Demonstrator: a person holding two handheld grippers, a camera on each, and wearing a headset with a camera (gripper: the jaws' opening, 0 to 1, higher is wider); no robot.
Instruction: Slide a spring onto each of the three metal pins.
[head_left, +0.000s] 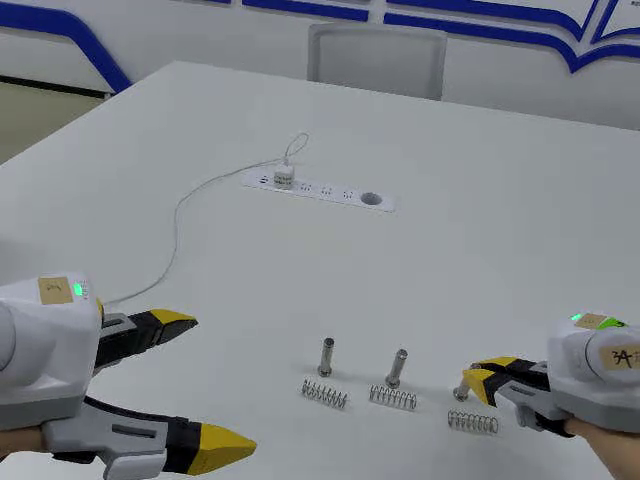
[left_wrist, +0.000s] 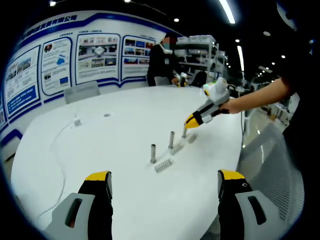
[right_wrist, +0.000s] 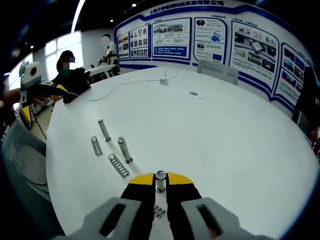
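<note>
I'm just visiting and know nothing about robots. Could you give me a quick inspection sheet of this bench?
Surface: white table, looks clean.
Job's things: left pin, middle pin, right pin upright; left spring, middle spring, right spring lying unfitted.
Clutter: power strip, white plug.
Grippers: left gripper open; right gripper fingers flank right pin, grip unclear.
Cables: white cable trails from plug.
Surroundings: grey chair, posters, people.

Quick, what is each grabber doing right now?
Left gripper: open, holding nothing.
Right gripper: shut on a metal pin.
</note>
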